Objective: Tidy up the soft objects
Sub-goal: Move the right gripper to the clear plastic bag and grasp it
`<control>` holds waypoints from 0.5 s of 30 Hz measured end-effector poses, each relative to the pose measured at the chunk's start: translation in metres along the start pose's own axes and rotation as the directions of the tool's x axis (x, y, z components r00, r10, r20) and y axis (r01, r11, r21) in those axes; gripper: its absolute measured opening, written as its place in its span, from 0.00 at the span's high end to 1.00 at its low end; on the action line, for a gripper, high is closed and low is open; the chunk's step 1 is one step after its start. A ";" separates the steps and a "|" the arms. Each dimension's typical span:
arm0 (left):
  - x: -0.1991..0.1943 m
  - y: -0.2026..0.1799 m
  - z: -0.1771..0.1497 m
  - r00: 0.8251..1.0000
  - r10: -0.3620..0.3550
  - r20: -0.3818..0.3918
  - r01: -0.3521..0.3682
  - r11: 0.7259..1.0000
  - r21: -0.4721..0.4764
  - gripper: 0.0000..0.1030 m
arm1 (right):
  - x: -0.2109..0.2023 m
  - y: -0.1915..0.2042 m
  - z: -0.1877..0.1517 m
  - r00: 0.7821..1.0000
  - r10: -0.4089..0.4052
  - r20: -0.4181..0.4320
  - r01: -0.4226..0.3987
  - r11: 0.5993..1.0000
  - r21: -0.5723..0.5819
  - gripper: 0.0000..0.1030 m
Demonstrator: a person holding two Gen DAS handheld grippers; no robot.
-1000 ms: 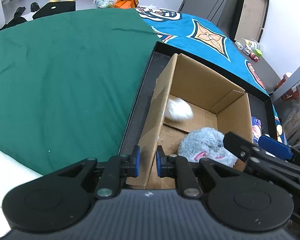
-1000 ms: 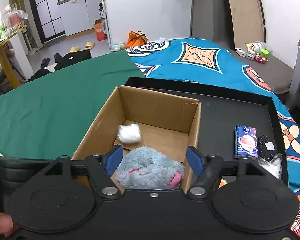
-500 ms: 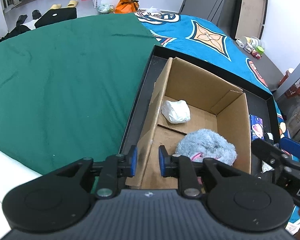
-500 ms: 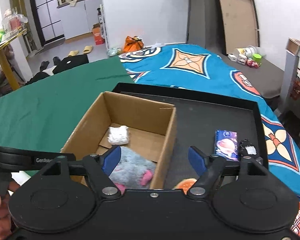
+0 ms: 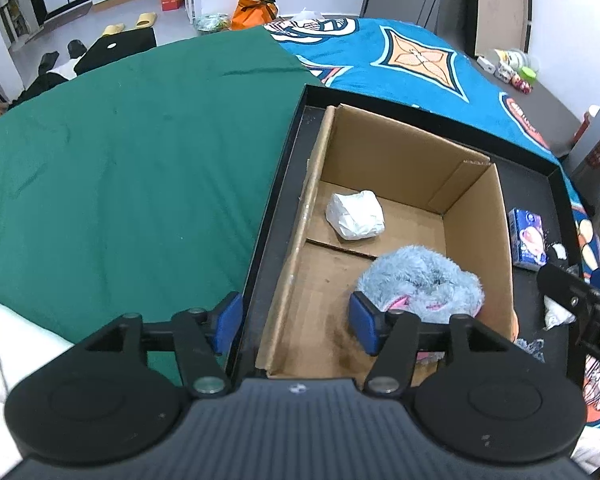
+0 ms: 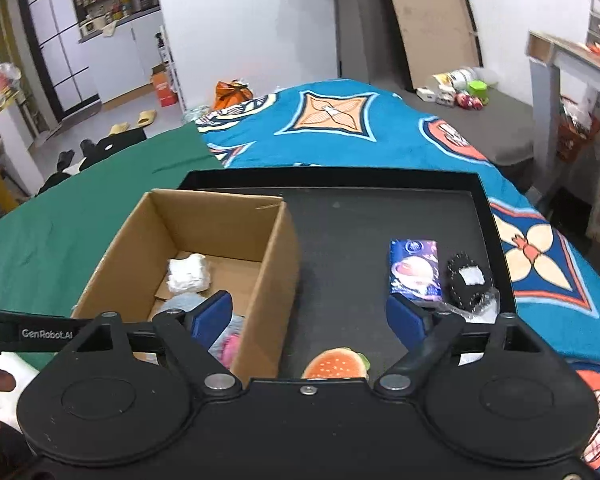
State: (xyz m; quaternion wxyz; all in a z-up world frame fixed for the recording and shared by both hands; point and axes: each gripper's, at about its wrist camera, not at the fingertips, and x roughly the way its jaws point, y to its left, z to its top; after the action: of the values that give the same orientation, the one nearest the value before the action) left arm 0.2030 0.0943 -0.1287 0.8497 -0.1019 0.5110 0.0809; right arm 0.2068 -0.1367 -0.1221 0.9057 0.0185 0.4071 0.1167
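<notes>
Two soft things, white bundle (image 5: 355, 215) and blue plush (image 5: 420, 282), lie in the cardboard box (image 5: 476, 216); left gripper (image 5: 296, 322) and right gripper (image 6: 308, 316) have just been widening, both empty, right one shifted off the plush

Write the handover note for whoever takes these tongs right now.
Left tongs: open, empty, jaws just opened, straddling the near left wall of the brown cardboard box.
Right tongs: open, empty, jaws just widened, over the black tray.
Done: white crumpled soft bundle and grey-blue fluffy plush toy lie in the box.
Left: orange burger-shaped plush, blue printed tissue pack and black spiky item with a white label lie on the tray, outside the box.
</notes>
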 end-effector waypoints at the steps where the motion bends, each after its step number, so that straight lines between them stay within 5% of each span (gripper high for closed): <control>1: 0.000 -0.002 0.000 1.000 0.006 -0.003 -0.006 1.000 0.008 0.41 | 0.001 -0.003 -0.001 1.000 0.001 -0.003 -0.001 1.000 0.010 0.19; 15: 0.011 -0.028 0.006 0.995 0.098 -0.018 -0.096 0.992 0.084 0.38 | 0.013 -0.035 -0.015 0.998 -0.062 0.005 0.062 0.997 0.036 0.13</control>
State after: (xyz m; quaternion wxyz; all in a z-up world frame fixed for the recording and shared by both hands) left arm 0.2195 0.0690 -0.1332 0.8427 -0.0422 0.5274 0.0998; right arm 0.2106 -0.1685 -0.1460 0.9097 0.0227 0.4066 0.0812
